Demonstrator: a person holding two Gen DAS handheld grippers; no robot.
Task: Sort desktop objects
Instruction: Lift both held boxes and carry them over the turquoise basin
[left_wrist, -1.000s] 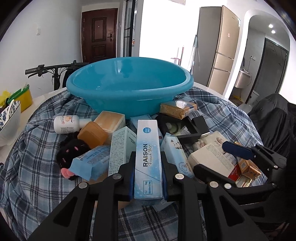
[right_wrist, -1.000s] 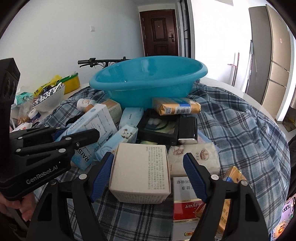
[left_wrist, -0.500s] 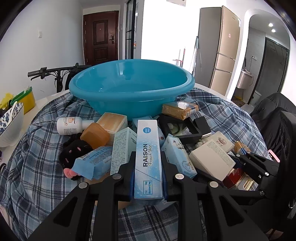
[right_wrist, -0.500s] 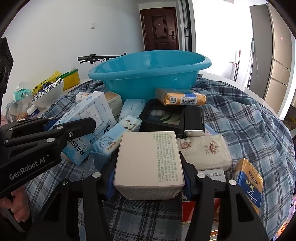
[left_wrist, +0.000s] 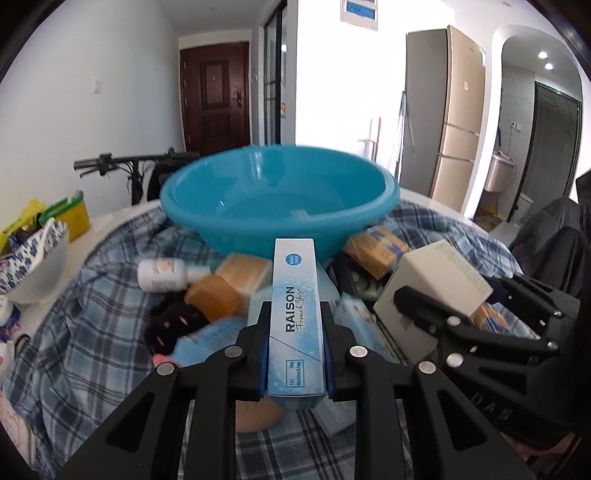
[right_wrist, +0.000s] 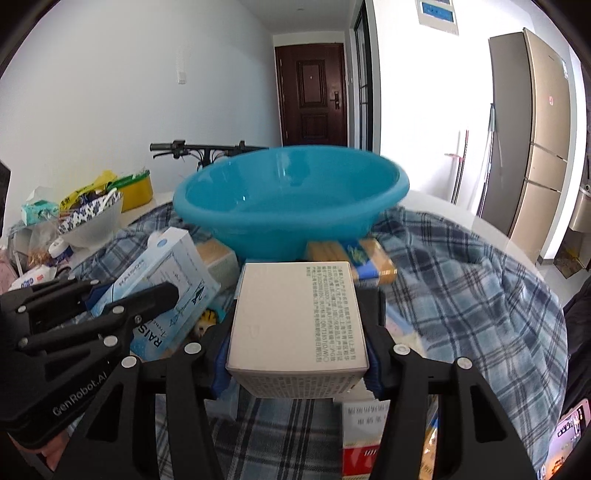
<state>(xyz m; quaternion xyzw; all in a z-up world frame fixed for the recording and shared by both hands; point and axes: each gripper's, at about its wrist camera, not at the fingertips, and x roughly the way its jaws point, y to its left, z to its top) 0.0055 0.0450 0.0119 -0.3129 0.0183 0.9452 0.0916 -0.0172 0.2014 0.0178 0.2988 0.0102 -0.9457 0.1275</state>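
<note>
With both grippers loaded, I see my left gripper (left_wrist: 294, 350) clamped on one RAISON box (left_wrist: 295, 317) at centre frame and my right gripper (right_wrist: 297, 347) clamped on one white box (right_wrist: 299, 317); one blue basin (right_wrist: 291, 199) sits just above them on the plaid cloth (right_wrist: 472, 280).

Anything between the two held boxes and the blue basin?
Nothing visible blocks either. The left gripper holds the RAISON box and the right gripper holds the white box, both raised above the clutter, with the blue basin open straight ahead. Only its near rim must be cleared.
</note>
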